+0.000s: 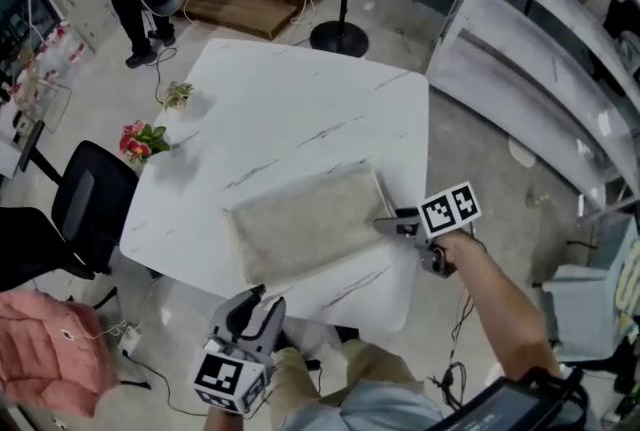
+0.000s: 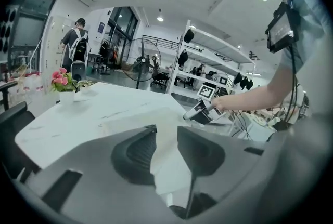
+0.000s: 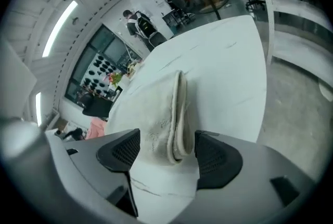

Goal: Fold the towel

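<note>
Left gripper (image 1: 262,299), narrowly parted and empty, at table (image 1: 290,109) edge; right gripper (image 1: 385,225) gapes at towel (image 1: 310,219) edge.

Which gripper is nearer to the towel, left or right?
Right. The right gripper sits at the right edge of the towel, open jaws around its corner. The left gripper hangs beyond the table, apart from the towel.
</note>
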`<control>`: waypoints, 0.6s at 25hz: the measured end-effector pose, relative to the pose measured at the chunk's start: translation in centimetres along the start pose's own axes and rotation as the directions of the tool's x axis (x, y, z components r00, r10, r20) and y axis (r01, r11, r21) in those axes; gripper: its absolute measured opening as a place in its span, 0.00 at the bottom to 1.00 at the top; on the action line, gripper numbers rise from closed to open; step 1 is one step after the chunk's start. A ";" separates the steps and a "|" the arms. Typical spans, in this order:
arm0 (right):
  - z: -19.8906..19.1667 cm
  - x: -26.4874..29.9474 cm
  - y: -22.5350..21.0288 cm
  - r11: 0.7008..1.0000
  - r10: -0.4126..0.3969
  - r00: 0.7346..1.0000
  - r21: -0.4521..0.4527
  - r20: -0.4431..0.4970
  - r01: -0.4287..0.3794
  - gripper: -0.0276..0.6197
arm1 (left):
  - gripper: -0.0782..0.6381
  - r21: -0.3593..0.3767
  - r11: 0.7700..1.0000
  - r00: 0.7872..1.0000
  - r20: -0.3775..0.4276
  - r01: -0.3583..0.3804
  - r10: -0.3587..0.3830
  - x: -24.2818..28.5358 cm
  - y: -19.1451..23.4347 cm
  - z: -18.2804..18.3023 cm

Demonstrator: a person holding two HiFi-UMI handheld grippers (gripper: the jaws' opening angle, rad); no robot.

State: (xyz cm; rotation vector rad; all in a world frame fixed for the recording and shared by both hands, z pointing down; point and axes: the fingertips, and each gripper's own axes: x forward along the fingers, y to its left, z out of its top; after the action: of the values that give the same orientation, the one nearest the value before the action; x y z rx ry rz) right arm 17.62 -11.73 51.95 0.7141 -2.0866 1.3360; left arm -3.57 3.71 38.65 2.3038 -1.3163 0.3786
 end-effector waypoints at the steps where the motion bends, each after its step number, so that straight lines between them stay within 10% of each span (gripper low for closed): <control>1: 0.3 0.1 -0.1 0.999 0.009 1.000 0.048 0.013 -0.010 0.56 | 0.29 -0.010 1.000 1.000 0.002 0.002 -0.002 -0.3 0.3 -0.3; 8: -0.1 1.0 -0.2 0.919 0.128 0.985 0.359 0.111 -0.160 0.21 | 0.28 -0.037 0.999 1.000 -0.007 -0.024 0.024 -2.4 3.7 -2.4; 15: 2.6 -2.2 4.7 0.995 -0.005 0.985 0.104 0.171 -0.013 0.18 | 0.28 -0.024 0.999 0.999 0.009 -0.038 0.039 -4.2 5.8 -0.9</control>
State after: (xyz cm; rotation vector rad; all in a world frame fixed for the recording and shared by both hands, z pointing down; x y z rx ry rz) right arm 15.48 -12.15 46.61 0.8984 -2.1640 1.4396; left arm -10.69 4.78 38.96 2.2664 -1.3643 0.3633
